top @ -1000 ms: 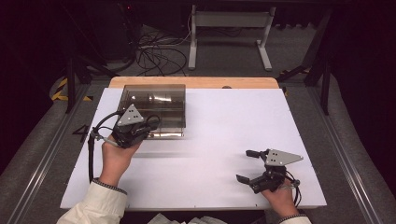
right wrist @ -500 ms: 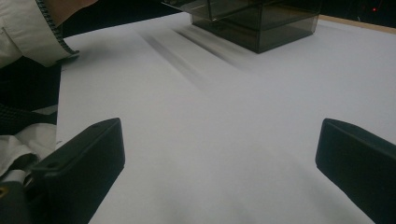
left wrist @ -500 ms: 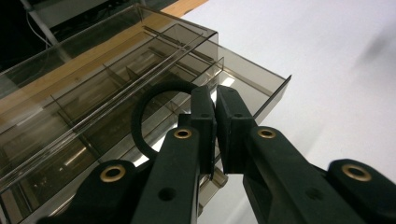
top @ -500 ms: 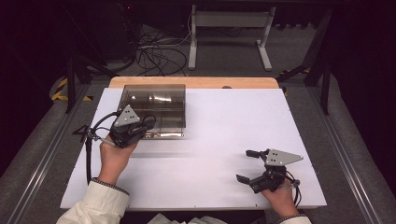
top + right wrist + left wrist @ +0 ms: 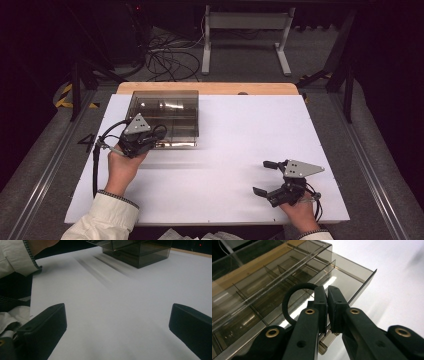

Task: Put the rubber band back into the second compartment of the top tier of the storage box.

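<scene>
From the high view we see a smoky, transparent plastic organizer box with inner dividers (image 5: 165, 119) sitting at the far left of the white-covered table (image 5: 240, 140), close to the strip of bare wood along the table's far edge (image 5: 207, 88). The left gripper (image 5: 142, 142) sits at the box's near left corner, held by the person's left hand (image 5: 121, 167), whose cream sleeve (image 5: 102, 220) lies nearer us than the box. The left gripper view adds what the high view cannot resolve: the two black jaws are pressed almost together on the thin near wall of the box (image 5: 325, 315), with the divided compartments spreading beyond them and a black cable loop (image 5: 294, 298) curving just beside the jaws. We cannot tell whether anything lies inside the compartments. The right gripper (image 5: 270, 177) rests well apart from the box, toward the table's near right corner, its jaws spread wide over bare white surface; the right gripper view confirms the wide gap and shows the box (image 5: 135, 251) far off, with blurred grey streaks on the table in front of it. Beyond the table, past the box, dark cables (image 5: 170, 60) lie on the floor beside a grey metal frame (image 5: 247, 30).
</scene>
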The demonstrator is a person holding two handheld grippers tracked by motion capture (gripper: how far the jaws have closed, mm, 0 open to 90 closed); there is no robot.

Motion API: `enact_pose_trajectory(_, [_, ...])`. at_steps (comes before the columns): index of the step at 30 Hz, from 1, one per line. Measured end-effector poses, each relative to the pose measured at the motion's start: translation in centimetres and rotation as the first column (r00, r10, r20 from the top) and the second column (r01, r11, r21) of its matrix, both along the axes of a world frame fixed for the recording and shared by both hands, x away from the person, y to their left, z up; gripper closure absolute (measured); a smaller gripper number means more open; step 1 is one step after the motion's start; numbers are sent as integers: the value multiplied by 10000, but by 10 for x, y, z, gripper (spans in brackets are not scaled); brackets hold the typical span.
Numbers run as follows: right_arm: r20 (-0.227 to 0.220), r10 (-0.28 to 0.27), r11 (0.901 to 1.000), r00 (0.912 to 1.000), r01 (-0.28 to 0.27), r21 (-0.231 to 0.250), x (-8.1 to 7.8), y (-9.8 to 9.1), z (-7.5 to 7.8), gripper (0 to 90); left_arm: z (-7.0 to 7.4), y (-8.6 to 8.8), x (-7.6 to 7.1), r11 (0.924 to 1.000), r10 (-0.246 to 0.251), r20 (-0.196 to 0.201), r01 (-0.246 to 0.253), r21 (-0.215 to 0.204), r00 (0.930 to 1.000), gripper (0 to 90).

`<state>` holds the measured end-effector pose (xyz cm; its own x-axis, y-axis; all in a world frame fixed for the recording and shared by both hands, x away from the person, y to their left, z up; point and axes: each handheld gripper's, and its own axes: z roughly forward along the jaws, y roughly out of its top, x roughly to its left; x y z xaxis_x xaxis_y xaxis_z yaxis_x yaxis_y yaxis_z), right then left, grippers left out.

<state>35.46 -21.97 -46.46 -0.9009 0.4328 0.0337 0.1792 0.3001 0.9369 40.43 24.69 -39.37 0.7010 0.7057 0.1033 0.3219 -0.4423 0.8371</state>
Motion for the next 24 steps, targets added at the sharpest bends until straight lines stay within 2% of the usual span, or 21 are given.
enact_pose_trajectory(11, [7,35,10000,10000,-35,-1,0,0,0,20,-4,-2,3,9999,13,-197,-9,159,9998,857])
enact_pose_trajectory(16, [12,38,10000,10000,-38,-6,0,0,0,20,-5,-2,4,9996,145,-118,-142,235,9998,848])
enact_pose_trajectory(18, [9,37,10000,10000,-37,-6,0,0,0,20,-5,-2,4,9994,248,-49,-247,233,9997,766])
enact_pose_trajectory(19, [11,36,10000,10000,-36,-7,0,0,0,20,-4,-3,2,9982,472,174,-478,351,9987,718])
enact_pose_trajectory(24, [11,41,10000,10000,-41,5,0,0,0,20,0,-2,-3,9985,527,407,-531,92,9978,650])
